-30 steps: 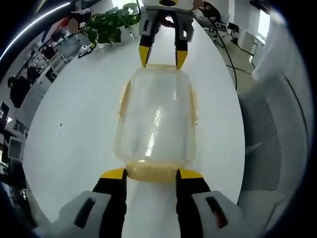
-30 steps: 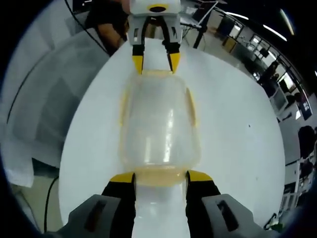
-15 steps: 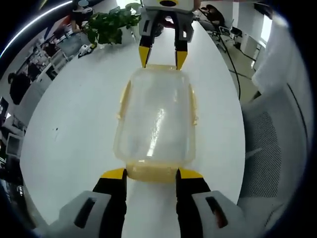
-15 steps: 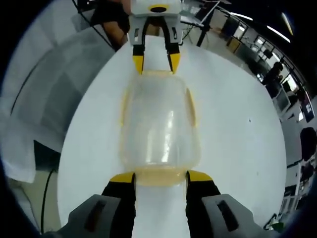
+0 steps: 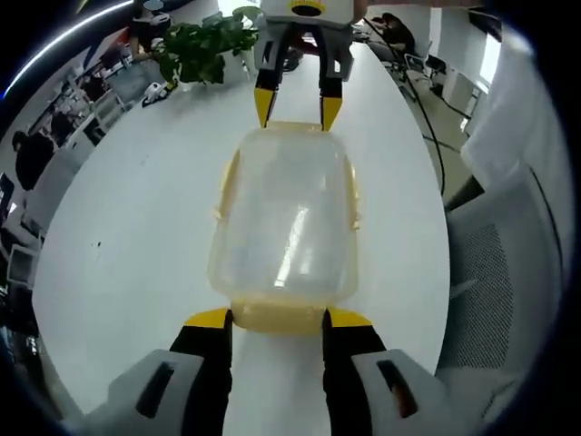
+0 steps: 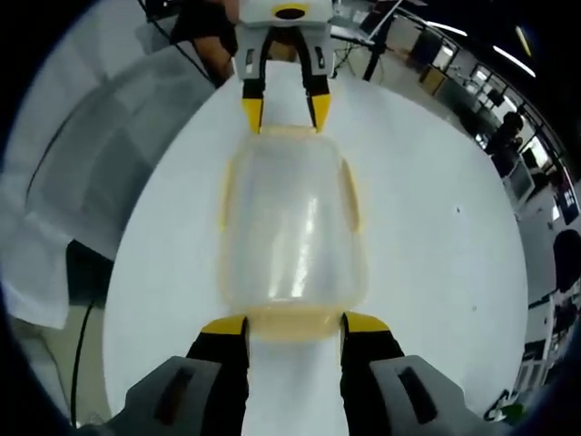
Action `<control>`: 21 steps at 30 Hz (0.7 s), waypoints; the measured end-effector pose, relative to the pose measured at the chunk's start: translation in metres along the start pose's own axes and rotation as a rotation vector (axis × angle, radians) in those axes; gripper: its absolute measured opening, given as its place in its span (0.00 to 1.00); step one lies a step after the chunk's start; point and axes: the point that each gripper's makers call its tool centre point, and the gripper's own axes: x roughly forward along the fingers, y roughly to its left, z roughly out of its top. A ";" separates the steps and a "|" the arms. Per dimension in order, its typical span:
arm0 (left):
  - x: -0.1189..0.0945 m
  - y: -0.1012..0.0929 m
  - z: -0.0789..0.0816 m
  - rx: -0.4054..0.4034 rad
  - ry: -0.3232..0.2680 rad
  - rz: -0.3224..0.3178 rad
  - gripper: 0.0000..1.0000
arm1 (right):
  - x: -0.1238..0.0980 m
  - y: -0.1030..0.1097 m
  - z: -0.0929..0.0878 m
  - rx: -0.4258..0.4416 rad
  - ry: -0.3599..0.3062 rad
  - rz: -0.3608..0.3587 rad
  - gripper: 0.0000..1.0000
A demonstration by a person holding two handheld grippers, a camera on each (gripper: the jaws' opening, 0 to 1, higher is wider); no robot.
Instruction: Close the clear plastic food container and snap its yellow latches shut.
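Observation:
The clear plastic container (image 5: 286,213) with its lid on lies lengthwise between both grippers over the white table (image 5: 127,245). My left gripper (image 5: 279,320) grips its near yellow end latch (image 5: 277,311), one jaw at each side. The right gripper (image 5: 294,107) holds the far end the same way. In the right gripper view the container (image 6: 292,227) runs from my right gripper (image 6: 295,324) up to the left gripper (image 6: 284,111). Thin yellow side latches (image 5: 226,182) run along both long edges; whether they are snapped down I cannot tell.
A potted green plant (image 5: 204,41) stands at the table's far end. A grey mesh chair (image 5: 495,263) is beside the table edge. In the right gripper view a grey chair (image 6: 91,191) and a dark cable (image 6: 83,363) lie off the table's left edge.
The table and room have shifted slightly in both views while the container stays fixed between the jaws. The jaws' spacing is unchanged.

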 end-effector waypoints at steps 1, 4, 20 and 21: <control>0.000 0.000 0.001 0.000 -0.001 0.000 0.38 | 0.000 -0.001 -0.002 0.003 -0.001 0.003 0.37; 0.002 0.000 0.005 0.001 -0.005 -0.008 0.38 | -0.001 0.000 -0.006 0.009 -0.002 0.014 0.37; 0.013 -0.001 0.013 -0.008 -0.002 -0.026 0.38 | -0.001 0.000 -0.020 0.022 0.004 0.050 0.38; 0.014 -0.002 0.013 -0.009 -0.001 -0.027 0.38 | 0.000 0.000 -0.021 0.022 0.004 0.051 0.38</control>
